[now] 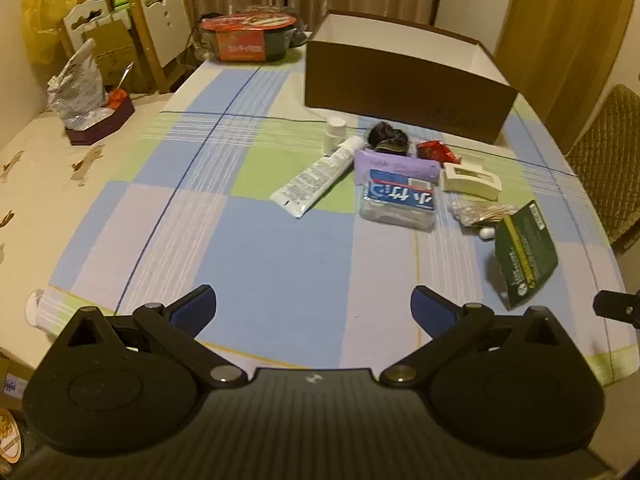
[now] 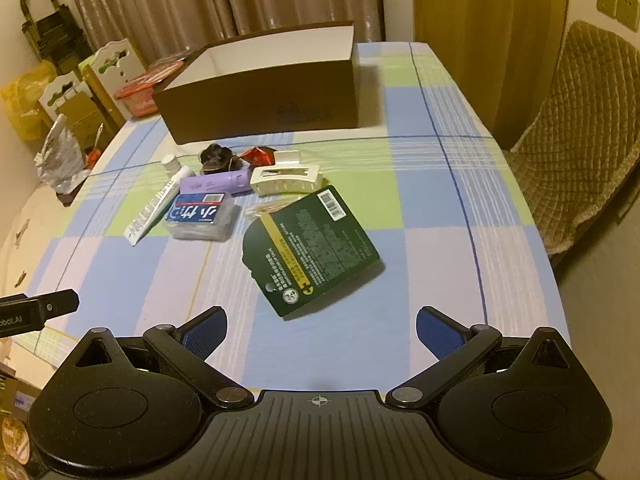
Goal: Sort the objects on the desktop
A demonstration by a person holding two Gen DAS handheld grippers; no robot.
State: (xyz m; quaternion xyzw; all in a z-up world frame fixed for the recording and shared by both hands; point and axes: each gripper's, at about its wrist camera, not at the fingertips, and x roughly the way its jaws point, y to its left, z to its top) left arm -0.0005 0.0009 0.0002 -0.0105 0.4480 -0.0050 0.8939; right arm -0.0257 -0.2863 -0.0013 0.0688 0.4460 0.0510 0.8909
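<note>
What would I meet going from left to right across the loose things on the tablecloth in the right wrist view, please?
White tube → clear box with blue label → cream hair clip → dark green card. The small pieces crowded behind them overlap too much to place.

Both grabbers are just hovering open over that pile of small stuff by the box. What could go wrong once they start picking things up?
The clutter is tightly packed: the white toothpaste tube lies against the clear plastic packet with a blue label, so closing on one may drag the other. The flat dark green card lies low on the checked tablecloth, so fingers might pinch cloth. The brown cardboard box has tall walls that a carried item could clip.
</note>
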